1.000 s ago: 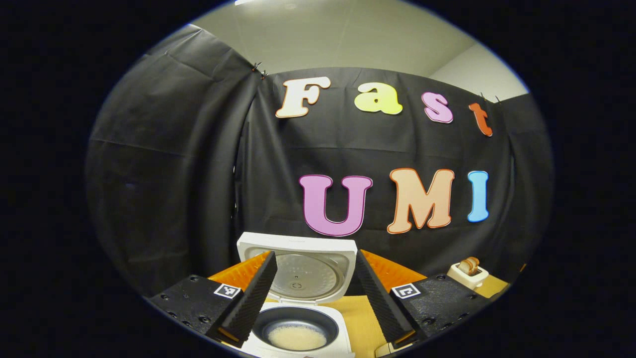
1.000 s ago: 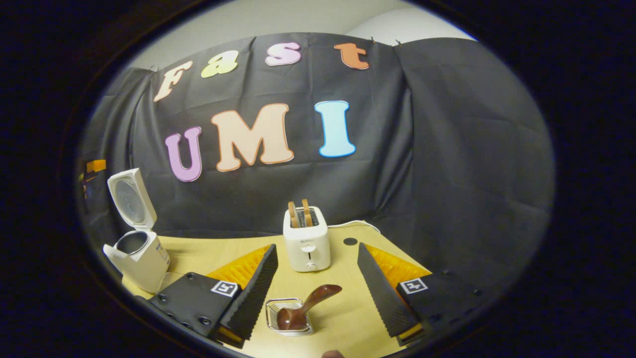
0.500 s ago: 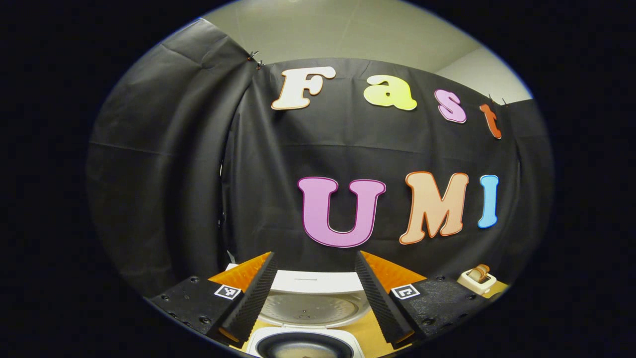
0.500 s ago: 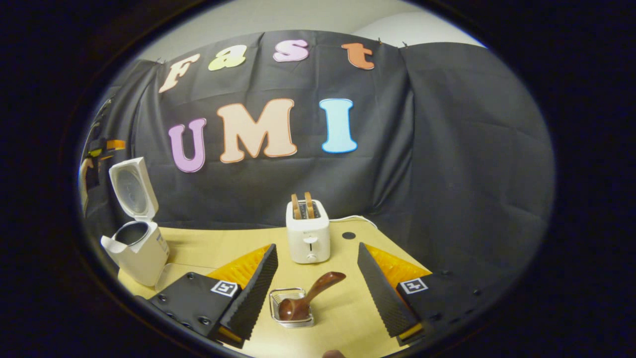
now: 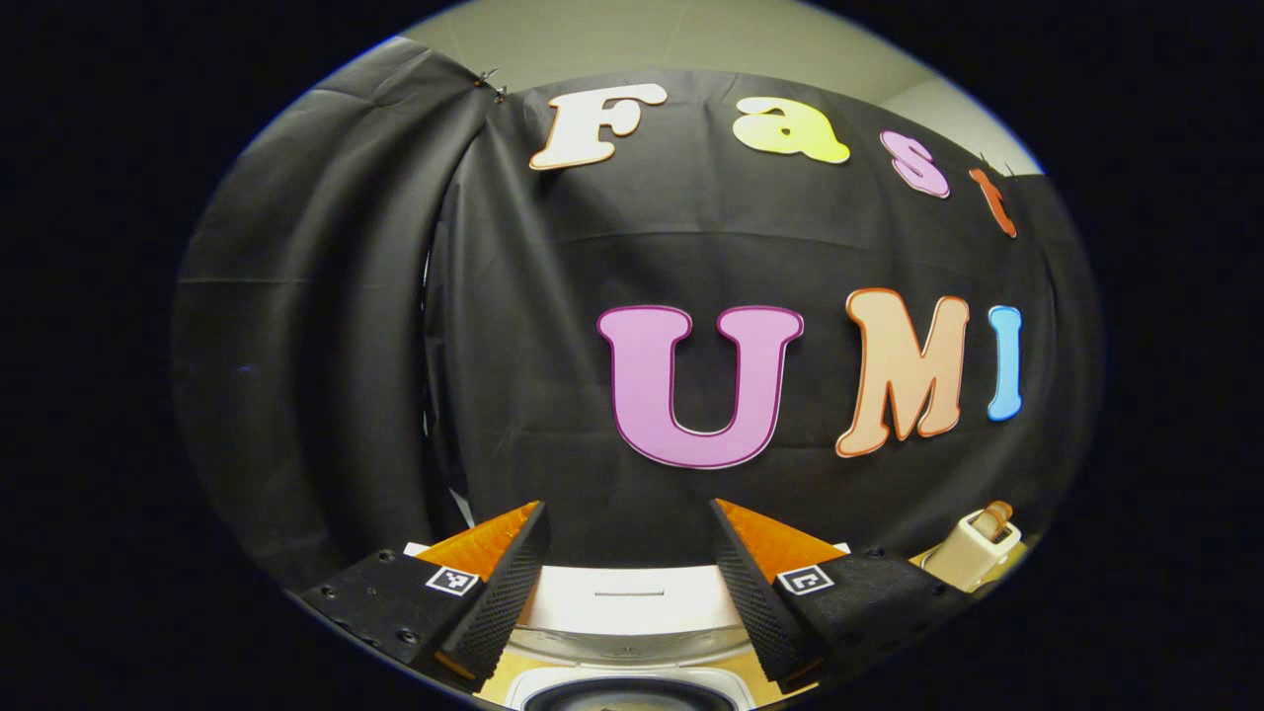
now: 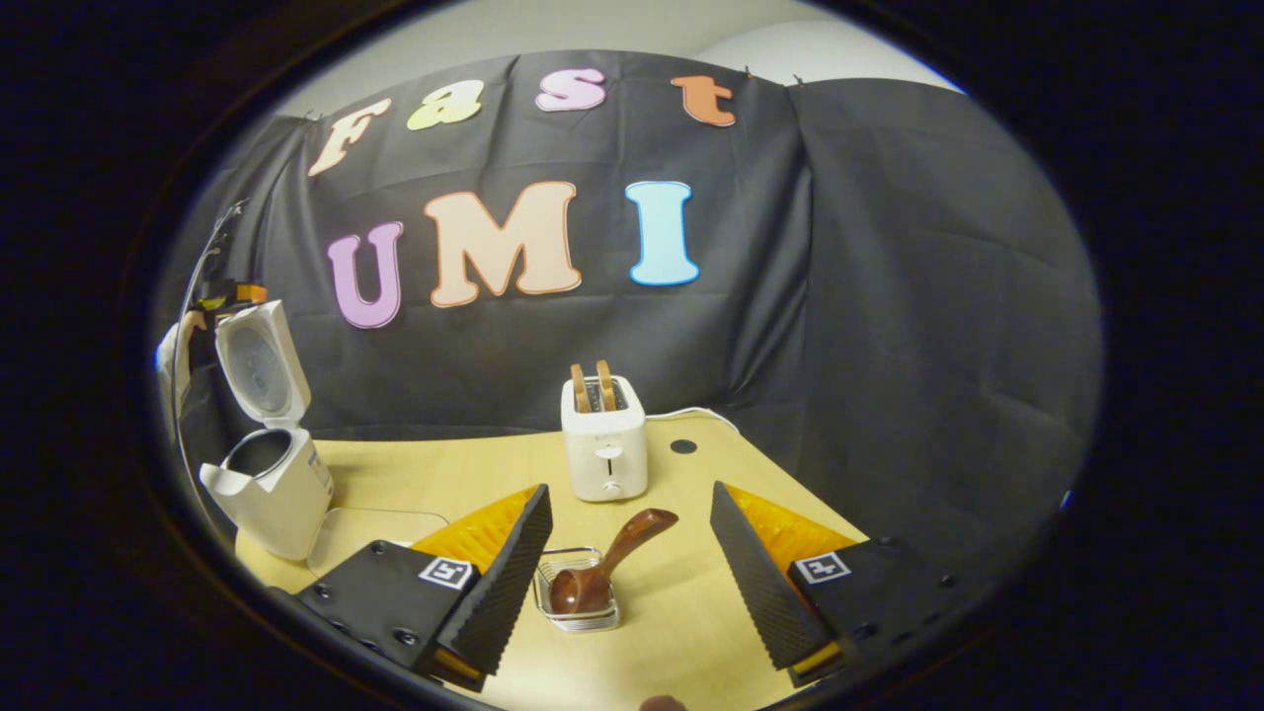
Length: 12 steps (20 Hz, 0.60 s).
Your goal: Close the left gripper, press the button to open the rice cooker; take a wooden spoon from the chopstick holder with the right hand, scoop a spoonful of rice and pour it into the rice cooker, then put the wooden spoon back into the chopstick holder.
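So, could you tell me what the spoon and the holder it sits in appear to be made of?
The wooden spoon looks like dark, glossy wood: reddish-brown with a soft sheen on the handle. The chopstick holder appears to be thin metal wire with a bright, likely chromed finish, though it is too small to be sure.

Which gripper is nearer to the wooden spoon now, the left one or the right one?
Right. The right gripper hangs open just before the wooden spoon, which rests in the chopstick holder. The left gripper is open over by the rice cooker, across the table.
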Available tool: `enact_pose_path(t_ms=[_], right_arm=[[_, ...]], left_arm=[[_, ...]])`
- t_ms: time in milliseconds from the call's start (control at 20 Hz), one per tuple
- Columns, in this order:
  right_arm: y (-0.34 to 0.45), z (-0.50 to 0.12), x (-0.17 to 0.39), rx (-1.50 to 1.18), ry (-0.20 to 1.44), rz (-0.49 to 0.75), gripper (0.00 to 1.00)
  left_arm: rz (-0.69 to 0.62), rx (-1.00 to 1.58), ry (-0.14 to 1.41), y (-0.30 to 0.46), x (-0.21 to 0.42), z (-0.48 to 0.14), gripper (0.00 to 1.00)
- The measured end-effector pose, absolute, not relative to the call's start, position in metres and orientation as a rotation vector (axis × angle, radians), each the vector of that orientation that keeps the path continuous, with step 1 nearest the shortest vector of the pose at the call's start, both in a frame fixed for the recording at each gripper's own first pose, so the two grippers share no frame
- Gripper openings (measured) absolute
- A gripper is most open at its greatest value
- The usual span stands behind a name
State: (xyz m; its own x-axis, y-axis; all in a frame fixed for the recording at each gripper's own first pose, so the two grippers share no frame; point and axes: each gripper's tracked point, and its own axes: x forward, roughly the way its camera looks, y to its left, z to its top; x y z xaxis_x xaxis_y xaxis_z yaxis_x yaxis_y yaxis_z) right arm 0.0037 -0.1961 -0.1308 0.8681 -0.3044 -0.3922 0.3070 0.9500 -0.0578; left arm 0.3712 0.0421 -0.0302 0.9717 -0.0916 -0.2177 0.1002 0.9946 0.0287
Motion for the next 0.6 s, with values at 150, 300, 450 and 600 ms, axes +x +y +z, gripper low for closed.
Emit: enact_pose_path(t_ms=[150,300,450,600], right_arm=[[-0.19,-0.128,0.01,0.009,0.391,-0.294,0.99],[-0.173,-0.127,0.021,0.008,0.383,-0.247,0.99],[-0.152,-0.131,0.032,0.027,0.389,-0.186,1.0],[-0.129,-0.132,0.041,0.031,0.391,-0.123,1.0]], left_arm=[[-0.089,0.03,0.231,0.041,0.368,-0.03,0.93],[-0.095,0.042,0.231,0.041,0.353,-0.031,0.95],[-0.106,0.031,0.24,0.044,0.326,-0.032,0.95],[-0.117,0.027,0.256,0.044,0.304,-0.038,0.95]])
